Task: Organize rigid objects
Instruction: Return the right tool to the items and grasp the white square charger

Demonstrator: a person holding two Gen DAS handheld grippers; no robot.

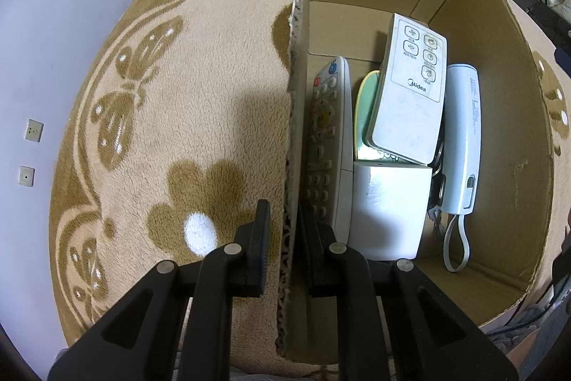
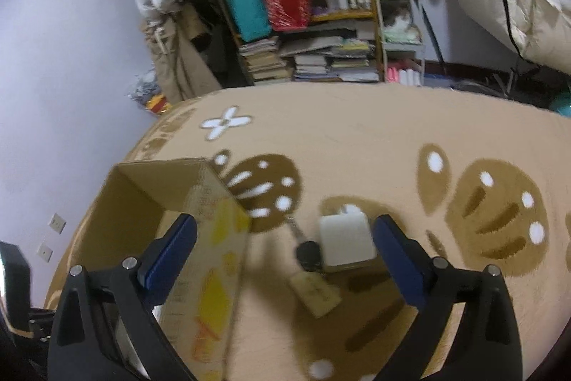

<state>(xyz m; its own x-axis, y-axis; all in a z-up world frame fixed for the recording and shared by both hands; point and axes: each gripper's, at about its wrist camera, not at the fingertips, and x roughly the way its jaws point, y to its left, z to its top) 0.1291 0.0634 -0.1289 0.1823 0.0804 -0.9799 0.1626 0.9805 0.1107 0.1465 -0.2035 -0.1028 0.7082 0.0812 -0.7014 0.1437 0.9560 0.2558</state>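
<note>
The left gripper (image 1: 283,238) clamps the box (image 1: 481,59) wall, probably steadying it. The right gripper (image 2: 285,238) hangs with jaws apart; the white charger (image 2: 346,240) lies on the blanket (image 2: 357,138) between them.

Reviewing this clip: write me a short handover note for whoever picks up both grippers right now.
Left gripper: straddles the cardboard box wall, one finger outside, one inside; whether it pinches the wall is unclear.
Right gripper: open, empty, aimed at the blanket beside the box.
In the box: long remote, Midea remote leaning on a green item, white block, pale blue device with a loop.
Left to do: white charger-like block and a keyring with a tag lie on the blanket between the right fingers. Likely next: grasp one, place it in the box.
</note>
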